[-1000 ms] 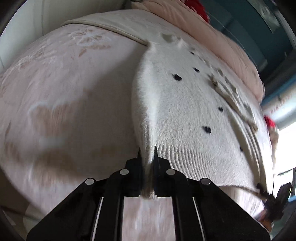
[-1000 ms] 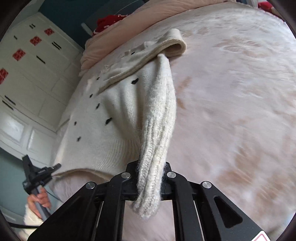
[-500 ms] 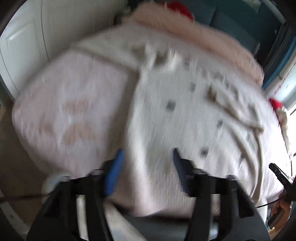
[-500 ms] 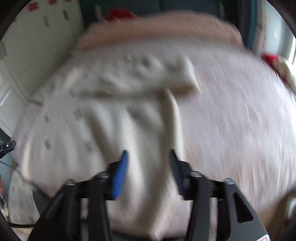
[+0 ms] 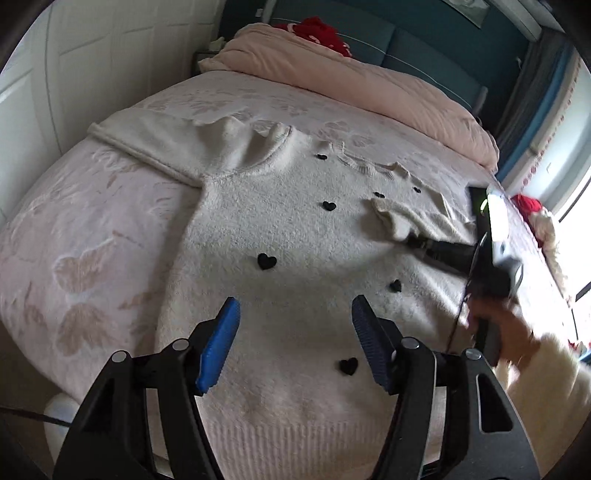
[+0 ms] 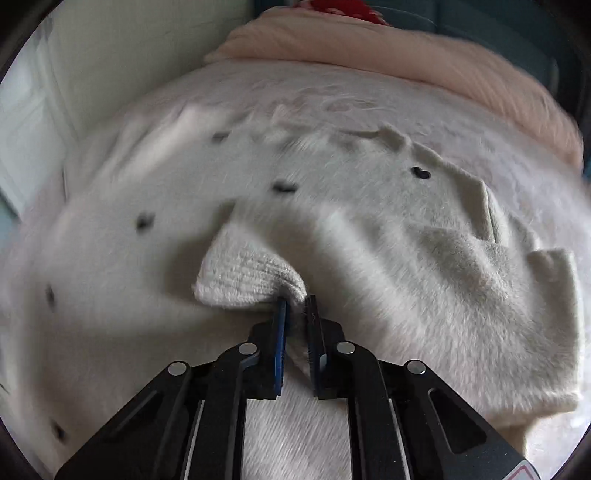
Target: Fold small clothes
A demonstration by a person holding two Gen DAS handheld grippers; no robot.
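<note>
The right wrist view is motion-blurred: the black hearts on the sweater [image 6: 369, 229] smear into streaks, and the far left sleeve cannot be made out there. In the left wrist view the person's hand [image 5: 513, 332] and white sleeve [image 5: 546, 391] at the right edge are blurred and partly cut off by the frame. The sweater's hem runs under the left claw's body and is hidden there.

Left claw [image 5: 295, 332]: jaws stand apart with nothing between them. It hangs above the lower body of the sweater, clear of the fabric, and its jaws have just been opening.

Right claw [image 6: 295, 314]: jaws have just been closing and are now together, clamped on the ribbed cuff [image 6: 251, 277] of the right sleeve. The left wrist view shows this claw [image 5: 413, 240] with the cuff lifted off the sweater's body and the sleeve bunched behind it.

The sweater lies spread flat, front up, on the bed [image 5: 92, 240]. Its left sleeve [image 5: 147, 144] extends sideways toward the bed's edge. A pink quilt [image 5: 351, 81] lies folded along the head of the bed, with a red item [image 5: 317, 31] on it.
</note>
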